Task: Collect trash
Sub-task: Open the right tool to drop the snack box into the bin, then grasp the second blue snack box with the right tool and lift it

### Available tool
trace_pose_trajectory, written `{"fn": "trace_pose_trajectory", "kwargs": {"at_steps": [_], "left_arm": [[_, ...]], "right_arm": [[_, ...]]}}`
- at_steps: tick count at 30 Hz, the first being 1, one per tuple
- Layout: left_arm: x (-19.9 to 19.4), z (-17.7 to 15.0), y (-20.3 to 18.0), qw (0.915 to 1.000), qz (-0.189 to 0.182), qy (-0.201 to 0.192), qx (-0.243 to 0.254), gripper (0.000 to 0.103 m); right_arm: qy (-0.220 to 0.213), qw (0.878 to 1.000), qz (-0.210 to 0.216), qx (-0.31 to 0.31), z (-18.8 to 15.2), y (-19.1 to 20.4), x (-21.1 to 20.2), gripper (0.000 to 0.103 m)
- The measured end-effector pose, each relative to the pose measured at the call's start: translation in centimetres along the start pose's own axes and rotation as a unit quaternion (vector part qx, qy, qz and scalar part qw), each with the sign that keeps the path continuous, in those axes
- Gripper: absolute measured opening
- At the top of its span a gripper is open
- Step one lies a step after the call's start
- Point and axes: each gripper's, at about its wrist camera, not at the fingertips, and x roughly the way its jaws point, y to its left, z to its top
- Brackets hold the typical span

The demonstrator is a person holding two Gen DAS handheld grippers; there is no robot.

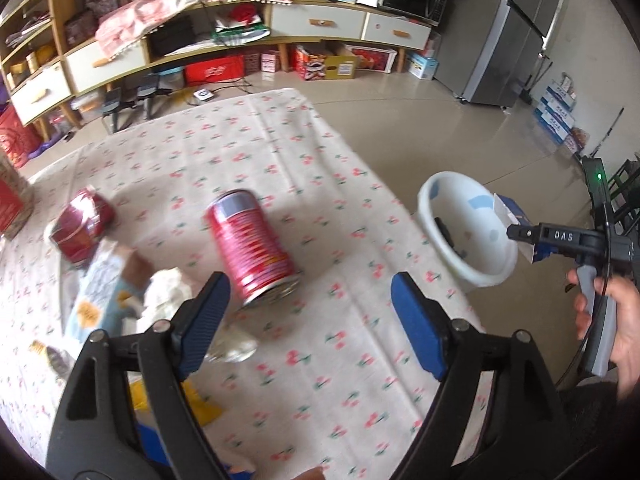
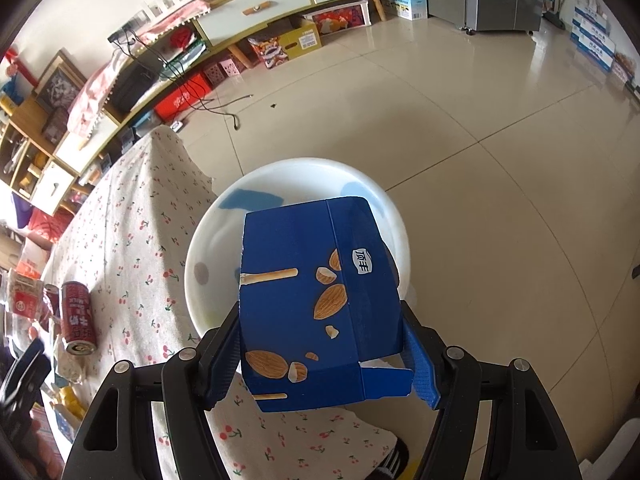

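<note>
Trash first: we've got a blue snack box pinched between the pads of our right gripper, and it hangs right over the white bin standing on the floor just beside the table. Over on the left, our left gripper is spread wide above the cherry-print cloth with nothing between its fingers. Just ahead of it a red can lies on its side; a crushed red can, a crumpled tissue and a pale carton sit further left.
</note>
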Motion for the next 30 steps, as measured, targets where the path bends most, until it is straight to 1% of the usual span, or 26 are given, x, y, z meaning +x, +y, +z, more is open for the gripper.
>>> {"fn": "trace_pose_trajectory", "kwargs": {"at_steps": [5, 10, 12, 13, 20, 25, 30], "left_arm": [[-1.6, -1.1, 2.9, 0.9997, 0.016, -0.002, -0.020, 0.083], [-2.9, -2.4, 5.2, 0.9992, 0.029, -0.003, -0.027, 0.083], [-3.2, -2.9, 5.8, 0.9991, 0.031, 0.000, -0.030, 0.084], [-3.3, -3.1, 6.1, 0.9990, 0.031, 0.002, -0.032, 0.084], [-4.5, -4.7, 8.1, 0.9986, 0.035, 0.002, -0.040, 0.085], [-5.4, -5.6, 9.4, 0.9979, 0.039, -0.003, -0.052, 0.086], [-5.8, -6.5, 10.8, 0.9968, 0.047, 0.000, -0.065, 0.086]], "right_arm": [[-0.002, 1.000, -0.009, -0.002, 0.2, 0.5, 0.2, 0.073], [-0.008, 1.000, -0.019, -0.010, 0.2, 1.1, 0.5, 0.074], [-0.011, 1.000, -0.021, -0.010, 0.2, 1.4, 0.5, 0.080], [-0.014, 1.000, -0.021, -0.010, 0.1, 1.5, 0.3, 0.085], [-0.026, 1.000, -0.003, -0.008, -0.1, 2.7, -0.8, 0.086], [-0.039, 0.999, 0.015, -0.028, -0.6, 4.8, -2.0, 0.086], [-0.050, 0.997, 0.030, -0.056, -1.5, 7.3, -3.2, 0.087]]}}
